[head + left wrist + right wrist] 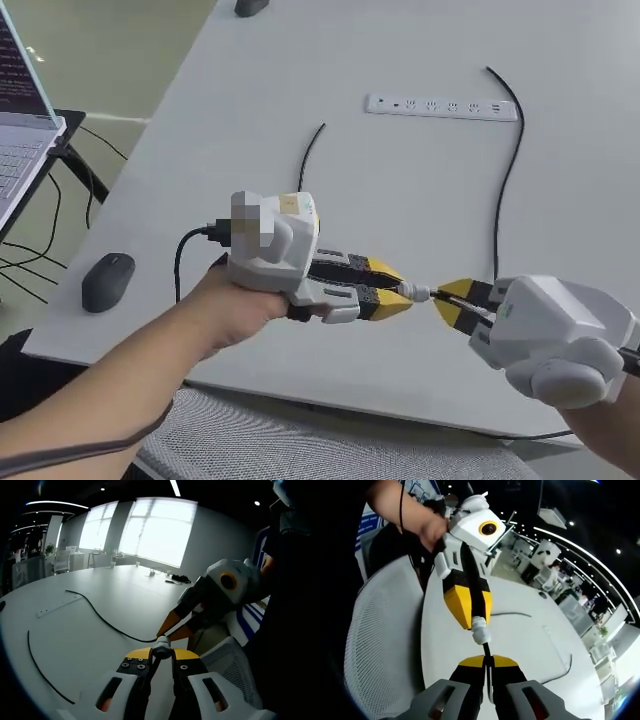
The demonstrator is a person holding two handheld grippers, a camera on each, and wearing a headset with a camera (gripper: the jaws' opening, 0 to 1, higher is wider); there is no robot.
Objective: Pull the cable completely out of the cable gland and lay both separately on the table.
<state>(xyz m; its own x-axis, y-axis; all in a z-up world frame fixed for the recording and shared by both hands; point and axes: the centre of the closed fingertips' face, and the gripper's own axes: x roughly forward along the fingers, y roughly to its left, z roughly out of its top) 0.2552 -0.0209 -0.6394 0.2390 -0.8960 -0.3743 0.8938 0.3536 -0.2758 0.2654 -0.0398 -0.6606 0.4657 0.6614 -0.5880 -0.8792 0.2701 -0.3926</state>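
Grip status: the left hand-held gripper point(398, 291) has its jaws closed on the white cable gland point(417, 293), which projects from between the yellow tips. The right hand-held gripper point(447, 300) faces it tip to tip, jaws pinched onto the black cable point(505, 180) just beside the gland mouth. Both parts are held in the air above the near edge of the counter point(400, 200). From the right jaws the cable trails away across the counter surface and passes close to the end of the white power strip point(440, 105). How much cable sits inside the gland, or exits behind it between the left jaws, cannot be determined. The step in hand appears to be the pull-apart, and the cable is not yet free. Hazards: the thin, smooth sheath may slide through the right jaws if the gland seal grips harder than the pinch does, so the hand would move and the cable would not. The rounded gland may twist or pop out of the left tips if the pull is off its axis. A sudden release could fling either part. Because the work is near the counter edge, with a mesh chair point(330, 440) below, a dropped gland would probably land off the counter. The trailing length could also drag against the power strip and shift it.
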